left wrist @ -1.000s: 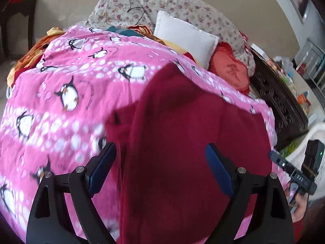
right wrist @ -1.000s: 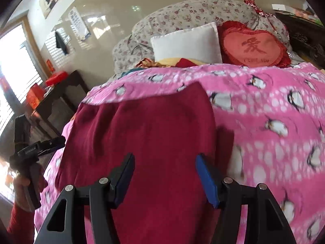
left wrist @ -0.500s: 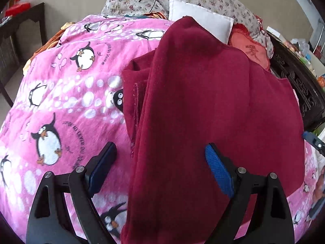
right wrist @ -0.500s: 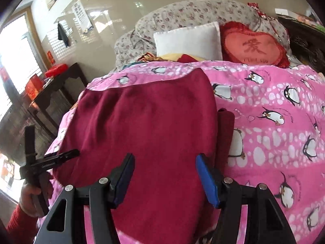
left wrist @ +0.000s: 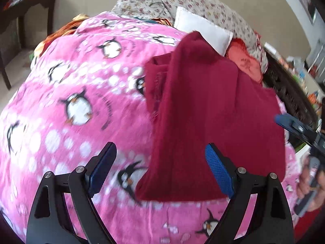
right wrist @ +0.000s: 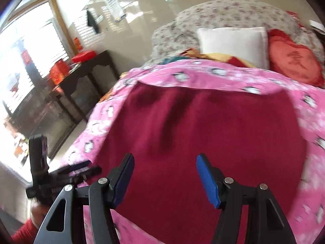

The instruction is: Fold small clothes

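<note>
A dark red garment (left wrist: 213,109) lies folded on the pink penguin blanket (left wrist: 71,105); a narrow folded strip shows along its left edge. My left gripper (left wrist: 160,168) is open and empty above the garment's near left edge. In the right wrist view the same garment (right wrist: 203,134) lies flat on the blanket (right wrist: 304,105). My right gripper (right wrist: 164,174) is open and empty above its near edge. The left gripper also shows in the right wrist view (right wrist: 79,168), and the right gripper shows at the right edge of the left wrist view (left wrist: 294,126). Both views are blurred.
A white pillow (right wrist: 233,42), a red heart cushion (right wrist: 294,61) and floral bedding (right wrist: 233,14) lie at the head of the bed. A dark wooden table (right wrist: 81,77) with red boxes stands left of the bed. Dark carved furniture (left wrist: 290,93) stands on the right.
Both grippers have pulled back toward me and swung, the left to the left and the right to the left. The garment stays flat on the blanket. Both grippers stay open.
</note>
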Demonstrator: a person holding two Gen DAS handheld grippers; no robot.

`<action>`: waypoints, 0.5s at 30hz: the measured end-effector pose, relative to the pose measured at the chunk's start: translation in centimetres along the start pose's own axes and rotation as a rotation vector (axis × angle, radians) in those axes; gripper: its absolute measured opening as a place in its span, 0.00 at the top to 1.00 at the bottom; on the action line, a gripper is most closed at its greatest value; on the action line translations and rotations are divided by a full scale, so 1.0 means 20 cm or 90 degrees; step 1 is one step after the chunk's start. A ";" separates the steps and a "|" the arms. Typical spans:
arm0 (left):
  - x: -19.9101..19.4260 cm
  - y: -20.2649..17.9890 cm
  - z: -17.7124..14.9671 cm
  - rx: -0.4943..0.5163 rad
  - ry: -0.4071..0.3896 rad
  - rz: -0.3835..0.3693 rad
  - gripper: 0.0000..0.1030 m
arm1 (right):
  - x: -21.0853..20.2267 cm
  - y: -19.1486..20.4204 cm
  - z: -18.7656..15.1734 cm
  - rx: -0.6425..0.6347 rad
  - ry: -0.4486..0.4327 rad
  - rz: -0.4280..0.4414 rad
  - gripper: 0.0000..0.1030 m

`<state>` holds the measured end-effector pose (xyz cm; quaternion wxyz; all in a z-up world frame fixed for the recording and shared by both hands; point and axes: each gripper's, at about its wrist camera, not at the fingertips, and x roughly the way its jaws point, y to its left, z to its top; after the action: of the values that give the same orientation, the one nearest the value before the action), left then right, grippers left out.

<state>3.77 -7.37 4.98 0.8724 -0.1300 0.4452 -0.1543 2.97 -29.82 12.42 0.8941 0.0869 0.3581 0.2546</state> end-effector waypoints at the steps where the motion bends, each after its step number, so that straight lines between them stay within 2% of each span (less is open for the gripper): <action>1: -0.01 0.02 -0.01 -0.011 -0.001 -0.006 0.14 | 0.05 0.05 0.03 -0.014 0.006 0.010 0.40; 4: -0.03 0.07 -0.04 -0.037 -0.007 -0.024 0.14 | 0.20 0.20 0.15 -0.060 0.000 0.005 0.41; 5: -0.02 0.08 -0.05 -0.041 -0.007 -0.031 0.14 | 0.25 0.24 0.19 -0.071 -0.003 0.006 0.45; 9: 0.00 0.08 -0.06 -0.047 0.000 -0.058 0.14 | 0.38 0.30 0.26 -0.031 0.004 0.033 0.46; 13: 0.04 0.08 -0.06 -0.046 0.006 -0.072 0.13 | 0.29 0.24 0.21 0.018 -0.018 0.033 0.46; 15: 0.05 0.08 -0.05 -0.045 0.009 -0.081 0.07 | 0.18 0.17 0.11 0.021 -0.022 0.026 0.42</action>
<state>3.86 -6.45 3.13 0.8526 -0.1880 0.4470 -0.1947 5.41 -25.07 13.10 0.8931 0.1132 0.3452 0.2651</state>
